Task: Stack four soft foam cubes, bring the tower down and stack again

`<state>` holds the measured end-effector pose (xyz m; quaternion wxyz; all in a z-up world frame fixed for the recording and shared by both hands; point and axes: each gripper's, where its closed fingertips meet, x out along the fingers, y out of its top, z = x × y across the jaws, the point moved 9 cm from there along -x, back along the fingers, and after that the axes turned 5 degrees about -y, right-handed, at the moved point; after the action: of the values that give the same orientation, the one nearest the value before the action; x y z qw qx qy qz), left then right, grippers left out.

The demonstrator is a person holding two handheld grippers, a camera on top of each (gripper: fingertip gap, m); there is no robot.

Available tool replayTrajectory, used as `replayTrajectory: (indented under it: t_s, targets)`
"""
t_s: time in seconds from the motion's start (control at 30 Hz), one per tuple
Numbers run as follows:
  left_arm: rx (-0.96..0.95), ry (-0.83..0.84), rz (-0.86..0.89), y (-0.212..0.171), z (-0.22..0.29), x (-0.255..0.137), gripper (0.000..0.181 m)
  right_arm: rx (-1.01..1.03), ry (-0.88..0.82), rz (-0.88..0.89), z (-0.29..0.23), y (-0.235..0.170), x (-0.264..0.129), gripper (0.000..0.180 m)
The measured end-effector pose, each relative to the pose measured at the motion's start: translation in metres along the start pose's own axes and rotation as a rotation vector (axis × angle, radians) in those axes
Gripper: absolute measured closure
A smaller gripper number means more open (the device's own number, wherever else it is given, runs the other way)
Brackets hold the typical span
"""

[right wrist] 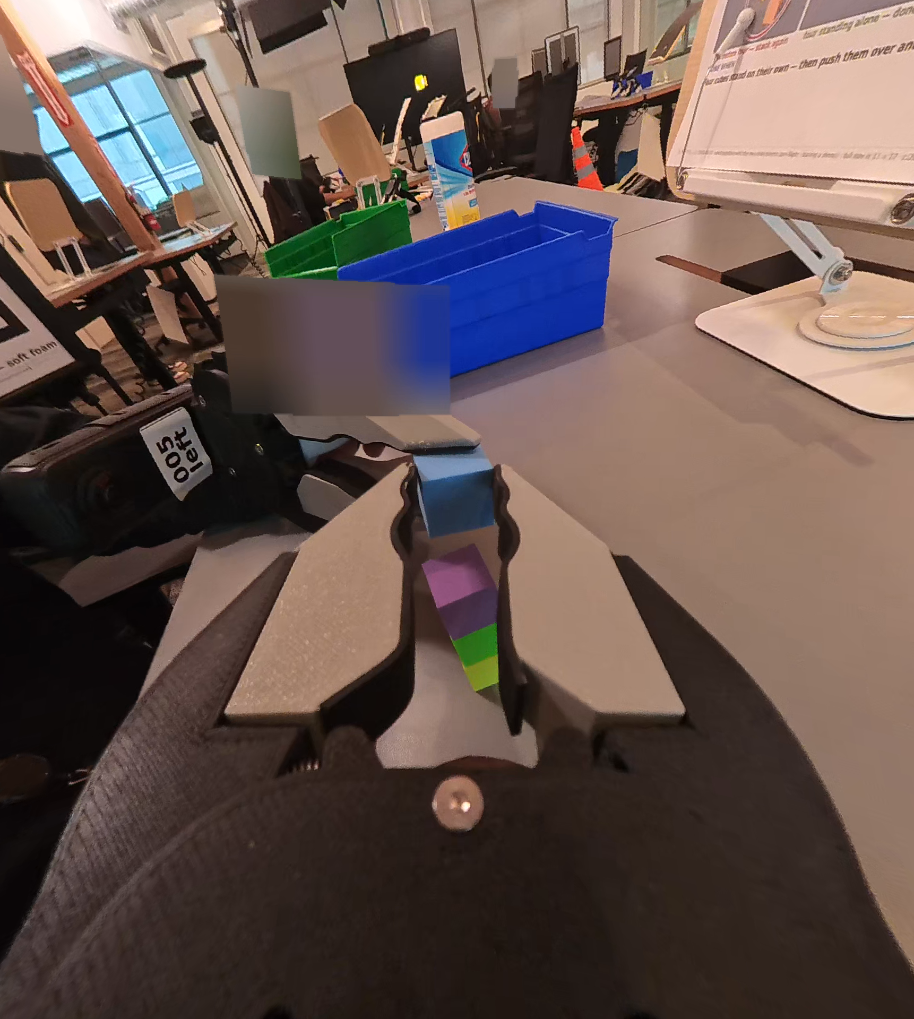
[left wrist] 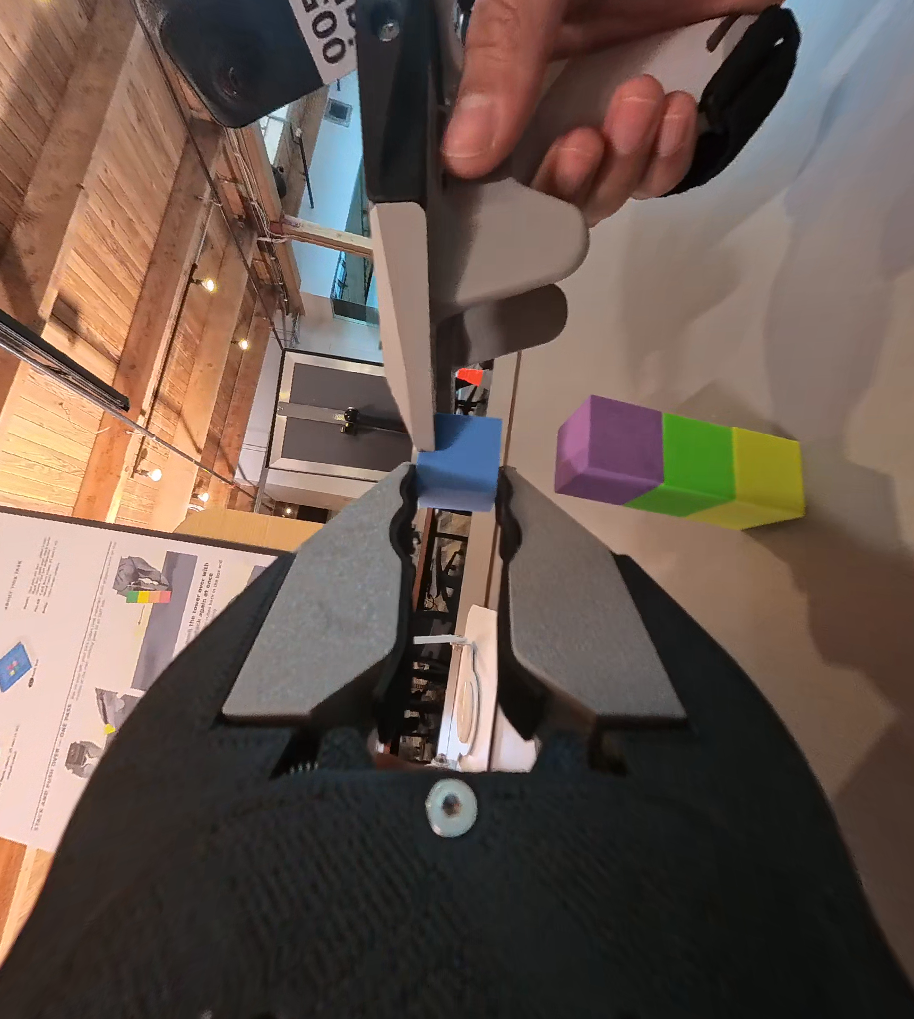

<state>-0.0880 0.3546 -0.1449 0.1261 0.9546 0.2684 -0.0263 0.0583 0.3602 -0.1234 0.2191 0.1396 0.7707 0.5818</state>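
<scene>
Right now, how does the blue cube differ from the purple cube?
The blue cube is held in the air between both claws; the purple cube sits on top of the green cube, untouched. Blue is not yet on the tower; purple is its third level. Both look the same size and shape.

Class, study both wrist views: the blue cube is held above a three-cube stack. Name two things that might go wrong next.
1. Both tools grip the blue cube at once: the left tool and the right tool. Uneven release might twist it.
2. The tower, purple cube on green cube on yellow cube, is narrow; an off-centre landing could topple it.
</scene>
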Motion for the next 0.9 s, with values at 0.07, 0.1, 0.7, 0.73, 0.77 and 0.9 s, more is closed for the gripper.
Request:
replayTrajectory:
  t_s: [0.07, 0.1, 0.7, 0.73, 0.77, 0.9]
  targets:
    - [0.002, -0.003, 0.001, 0.0, 0.001, 0.0, 0.155, -0.02, -0.002, -0.012, 0.0, -0.001, 0.0, 0.155]
    - [0.001, 0.004, 0.003, 0.0, 0.002, 0.0, 0.154, -0.035, -0.006, -0.014, -0.001, -0.001, -0.001, 0.156]
    - [-0.758, -0.42, 0.095, -0.055, -0.008, -0.017, 0.158, -0.187, 0.121, 0.053, 0.004, -0.007, -0.016, 0.156]
    - [-0.814, -0.484, 0.075, -0.059, -0.004, -0.015, 0.158, -0.19, 0.122, 0.047, 0.004, -0.009, -0.014, 0.156]
    - [-0.866, -0.553, 0.054, -0.061, 0.0, -0.013, 0.156, -0.194, 0.124, 0.044, 0.004, -0.01, -0.013, 0.156]
    - [-0.97, -0.634, -0.042, -0.068, 0.008, -0.006, 0.156, -0.206, 0.124, 0.032, 0.005, -0.013, -0.011, 0.156]
